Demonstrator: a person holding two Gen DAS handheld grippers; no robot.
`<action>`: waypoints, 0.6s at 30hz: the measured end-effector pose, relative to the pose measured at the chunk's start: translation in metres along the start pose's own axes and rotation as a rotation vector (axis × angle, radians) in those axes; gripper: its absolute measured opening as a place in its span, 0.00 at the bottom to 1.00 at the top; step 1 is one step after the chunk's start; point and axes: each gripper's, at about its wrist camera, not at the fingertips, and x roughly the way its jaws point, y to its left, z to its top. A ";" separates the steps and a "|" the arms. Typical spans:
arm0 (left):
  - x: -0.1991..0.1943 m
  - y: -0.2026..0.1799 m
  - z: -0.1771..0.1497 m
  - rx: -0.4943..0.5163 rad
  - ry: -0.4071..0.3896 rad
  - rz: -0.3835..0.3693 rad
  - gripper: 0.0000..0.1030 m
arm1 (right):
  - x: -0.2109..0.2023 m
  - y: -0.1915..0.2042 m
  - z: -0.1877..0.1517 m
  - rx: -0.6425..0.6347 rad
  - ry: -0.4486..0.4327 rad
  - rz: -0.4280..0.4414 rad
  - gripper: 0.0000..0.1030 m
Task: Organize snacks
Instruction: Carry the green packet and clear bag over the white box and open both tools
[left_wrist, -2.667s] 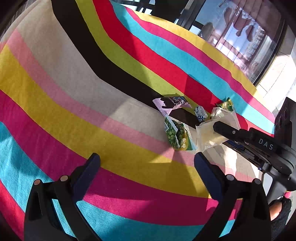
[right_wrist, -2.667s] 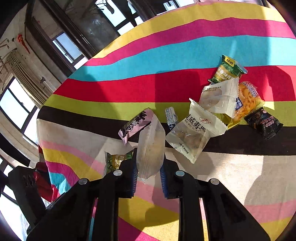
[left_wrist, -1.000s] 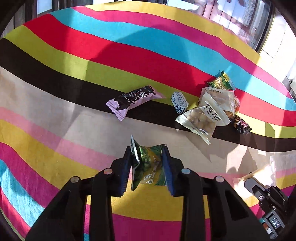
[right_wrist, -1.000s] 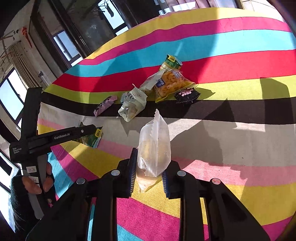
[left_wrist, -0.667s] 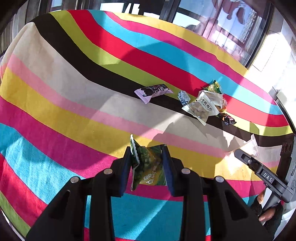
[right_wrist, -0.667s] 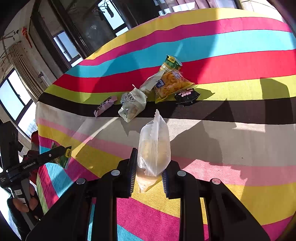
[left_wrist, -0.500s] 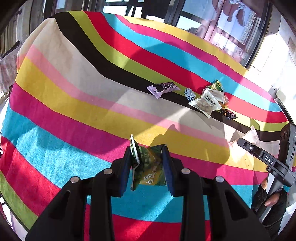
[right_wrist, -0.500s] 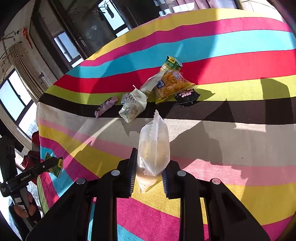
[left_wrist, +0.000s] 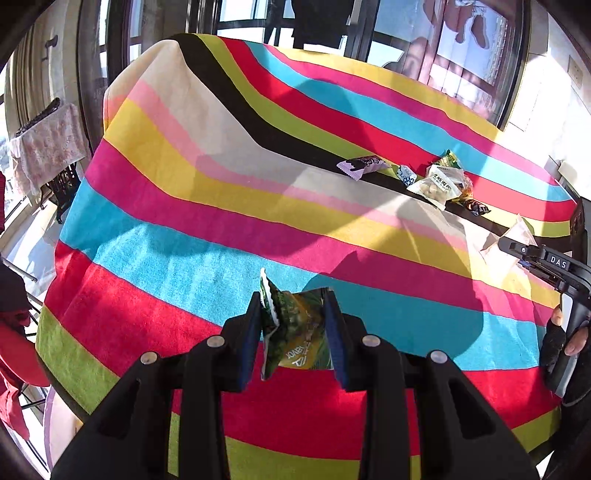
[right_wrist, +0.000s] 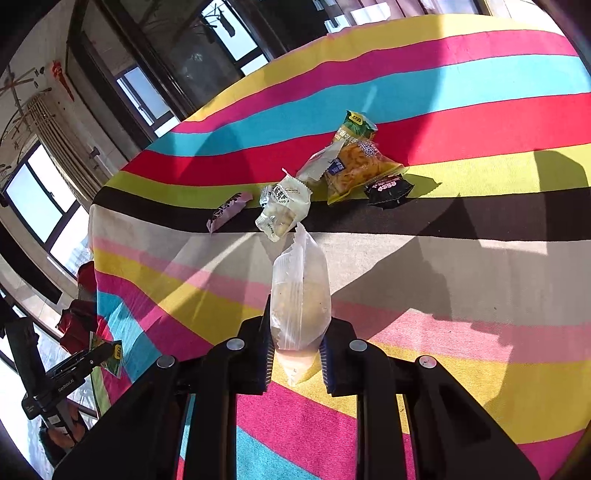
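Observation:
My left gripper (left_wrist: 293, 332) is shut on a green snack packet (left_wrist: 295, 332), held above the near blue and red stripes of the tablecloth (left_wrist: 184, 206). The same green snack packet (right_wrist: 112, 354) shows at the table's left edge in the right wrist view. My right gripper (right_wrist: 295, 350) is shut on a clear snack bag (right_wrist: 300, 295) over the yellow and pink stripes; that clear snack bag (left_wrist: 511, 240) also appears far right in the left wrist view. A cluster of snacks (right_wrist: 332, 177) lies on the black and lime stripes, with a pink packet (right_wrist: 227, 210) at its left end.
The cluster holds a white nut packet (right_wrist: 282, 210), an orange crisp bag (right_wrist: 354, 170), a green packet (right_wrist: 354, 123) and a black packet (right_wrist: 388, 190). The round table's edge drops off at the left. Windows and a cloth-draped rack (left_wrist: 44, 147) stand beyond.
My left gripper has pulled back with the green packet from mid-table to the near left edge. The right gripper has stayed in place with the clear bag.

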 end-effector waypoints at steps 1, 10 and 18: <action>-0.004 0.004 -0.001 -0.003 -0.008 0.005 0.32 | 0.000 0.000 -0.002 0.034 0.007 0.027 0.20; -0.028 0.047 -0.009 -0.074 -0.035 0.016 0.32 | -0.002 0.081 -0.036 -0.051 0.019 0.165 0.20; -0.041 0.084 -0.024 -0.170 -0.045 0.023 0.32 | 0.013 0.158 -0.072 -0.166 0.085 0.266 0.20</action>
